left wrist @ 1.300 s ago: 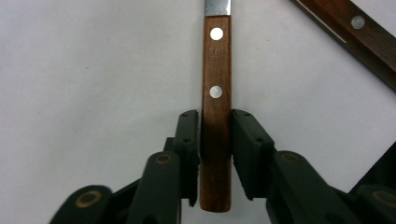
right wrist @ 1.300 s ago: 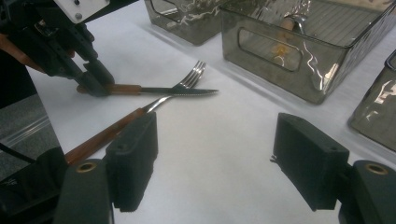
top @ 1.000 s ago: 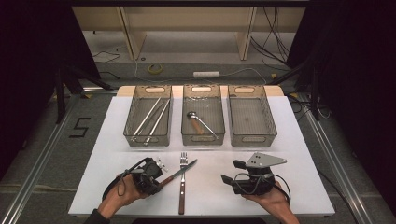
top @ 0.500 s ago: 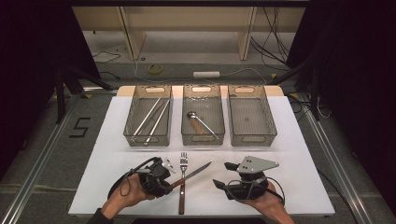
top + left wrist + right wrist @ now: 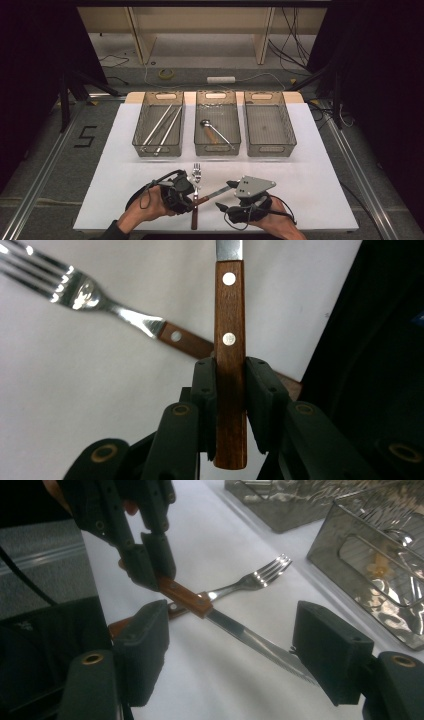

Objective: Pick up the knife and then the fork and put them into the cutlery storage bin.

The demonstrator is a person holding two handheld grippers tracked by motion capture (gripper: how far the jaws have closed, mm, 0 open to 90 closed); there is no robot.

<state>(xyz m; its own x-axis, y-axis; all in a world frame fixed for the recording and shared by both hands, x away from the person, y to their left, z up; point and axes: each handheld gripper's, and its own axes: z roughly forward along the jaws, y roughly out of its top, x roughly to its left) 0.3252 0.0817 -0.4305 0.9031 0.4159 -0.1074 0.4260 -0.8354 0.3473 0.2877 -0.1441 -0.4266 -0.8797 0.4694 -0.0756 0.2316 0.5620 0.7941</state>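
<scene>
Knife (image 5: 230, 340) clamped in left gripper (image 5: 192, 192) jaws, above fork (image 5: 196, 175).

High view looks down from above; both close gripper views share the fork (image 5: 75, 290), perhaps knife (image 5: 240, 630).

**Knife lifted across the fork**

The knife (image 5: 230, 340) has a brown wooden handle with two pale rivets and a plain steel blade. Its handle is clamped near the butt end between the pads of the left claw (image 5: 230, 395), and it is held off the white surface (image 5: 325, 170), its blade (image 5: 260, 640) slanting toward the right claw (image 5: 235, 650), whose pads stand wide apart on either side of the blade without pressing on it. The fork (image 5: 196, 192) lies flat on the surface beneath the knife, shiny tines toward the baskets, its matching riveted wooden handle toward the person.
</scene>
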